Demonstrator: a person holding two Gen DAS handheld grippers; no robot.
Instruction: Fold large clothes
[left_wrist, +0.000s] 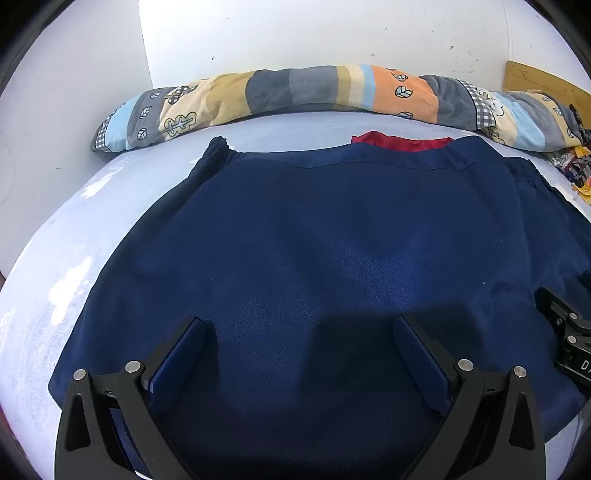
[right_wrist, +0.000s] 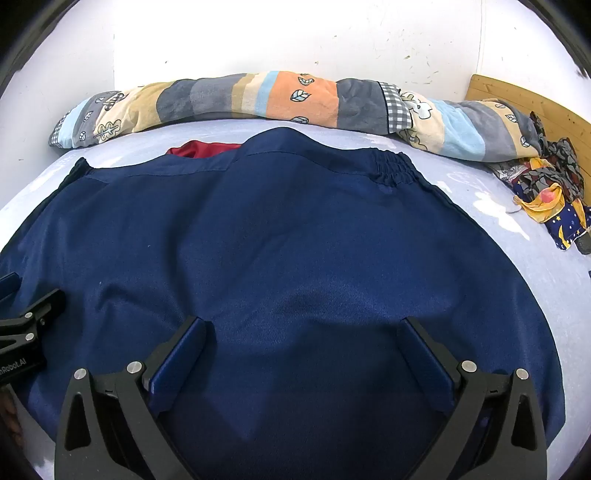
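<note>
Your left gripper (left_wrist: 301, 332) and right gripper (right_wrist: 304, 332) hover side by side, jaws spread wide, empty, above the navy garment (left_wrist: 314, 240).

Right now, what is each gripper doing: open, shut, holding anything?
Left gripper: open, empty, over the navy garment.
Right gripper: open, empty, over the same garment.

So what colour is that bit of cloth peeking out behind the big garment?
Red cloth, clearest in the right wrist view.
</note>
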